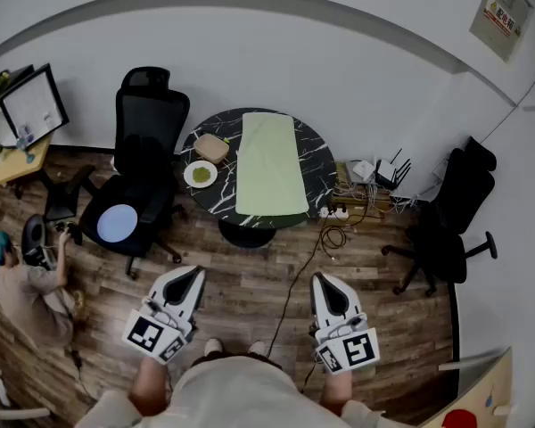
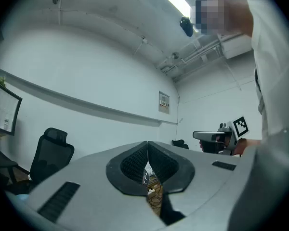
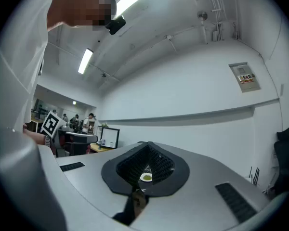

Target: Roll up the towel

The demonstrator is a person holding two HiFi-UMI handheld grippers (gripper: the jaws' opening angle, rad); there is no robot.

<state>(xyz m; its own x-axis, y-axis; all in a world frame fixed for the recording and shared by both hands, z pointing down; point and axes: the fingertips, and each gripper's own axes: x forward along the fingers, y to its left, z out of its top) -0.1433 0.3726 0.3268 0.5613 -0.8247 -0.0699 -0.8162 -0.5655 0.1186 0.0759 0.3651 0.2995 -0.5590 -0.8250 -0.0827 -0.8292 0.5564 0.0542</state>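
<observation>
A pale green towel (image 1: 270, 162) lies flat and spread lengthwise on a round black marble table (image 1: 314, 149) in the head view. My left gripper (image 1: 190, 279) and right gripper (image 1: 325, 285) are held level well short of the table, above the wooden floor, both shut with nothing between their jaws. In the left gripper view the shut left gripper (image 2: 148, 154) points at the white wall, and the right gripper (image 2: 200, 135) shows at the side. Through the tips of the shut right gripper (image 3: 147, 155) a bit of the white plate (image 3: 146, 177) is visible.
On the table's left part stand a tan box (image 1: 211, 147) and a white plate with a green patch (image 1: 200, 174). Black office chairs (image 1: 141, 168) (image 1: 450, 221) flank the table. Cables and a power strip (image 1: 339, 214) lie on the floor. A seated person (image 1: 27, 283) is at the left.
</observation>
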